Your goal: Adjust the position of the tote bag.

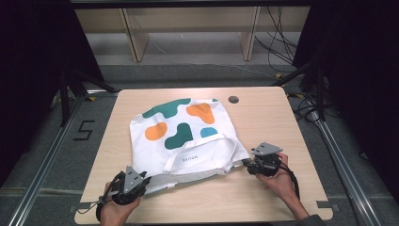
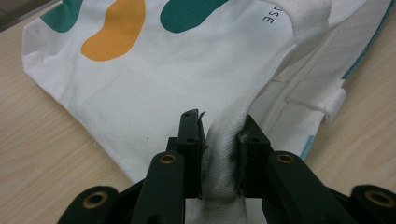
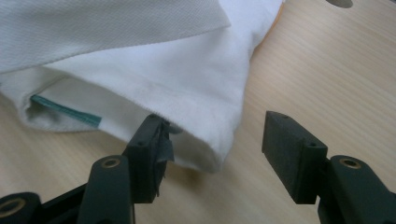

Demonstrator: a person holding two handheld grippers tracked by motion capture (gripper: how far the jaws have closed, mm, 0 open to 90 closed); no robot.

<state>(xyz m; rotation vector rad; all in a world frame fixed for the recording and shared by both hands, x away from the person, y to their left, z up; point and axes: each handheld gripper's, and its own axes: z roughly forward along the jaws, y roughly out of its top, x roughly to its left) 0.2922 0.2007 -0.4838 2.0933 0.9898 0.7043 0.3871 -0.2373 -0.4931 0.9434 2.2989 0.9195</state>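
Note:
A white tote bag (image 1: pixel 188 129) printed with green, orange and blue blobs lies flat on the wooden table (image 1: pixel 263 117), its mouth toward me. My left gripper (image 1: pixel 146 181) at the near left is shut on one of the bag's white handle straps (image 2: pixel 219 163), which stands pinched between the jaws (image 2: pixel 219 128). The other handle (image 1: pixel 197 153) lies looped on top of the bag. My right gripper (image 1: pixel 248 165) is at the bag's near right corner. It stands open (image 3: pixel 219 135), and the folded corner of the bag (image 3: pixel 205 140) reaches in between the jaws beside the left one.
A dark round hole (image 1: pixel 233 99) sits in the table's far edge. Bare wood lies right of the bag and along the near edge. A wooden frame (image 1: pixel 188 28) and cables (image 1: pixel 282 42) are on the floor beyond the table.

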